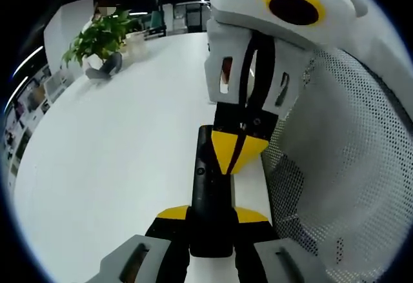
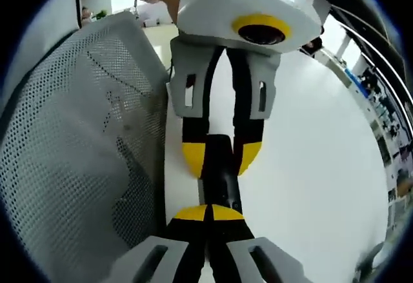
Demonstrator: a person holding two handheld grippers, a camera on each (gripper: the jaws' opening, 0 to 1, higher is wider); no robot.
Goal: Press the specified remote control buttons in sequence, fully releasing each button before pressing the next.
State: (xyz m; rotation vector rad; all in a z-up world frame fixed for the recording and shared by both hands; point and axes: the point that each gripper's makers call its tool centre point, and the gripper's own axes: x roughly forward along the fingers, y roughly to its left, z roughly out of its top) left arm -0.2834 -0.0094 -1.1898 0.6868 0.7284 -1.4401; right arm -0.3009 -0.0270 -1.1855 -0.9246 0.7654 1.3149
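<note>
left gripper (image 1: 211, 217) is pinching the near end of a slim black plastic remote control (image 1: 208, 196), its long axis running straight ahead over the white table (image 1: 110, 167). right gripper (image 2: 208, 213), yellow tips pressed together, is pushing down on the remote's face from the far end. a white mesh chair back (image 1: 348, 167) is standing beside them, a potted green plant (image 1: 97, 38) far across.

The remote (image 1: 208, 196) was black. Both the left gripper (image 1: 210, 216) and the right gripper (image 2: 208, 213) had yellow tips on black jaws and grey-white bodies. The table (image 1: 116, 167) was white, the plant (image 1: 100, 37) green, and the sleeve (image 2: 71, 147) white mesh dotted with small holes.
</note>
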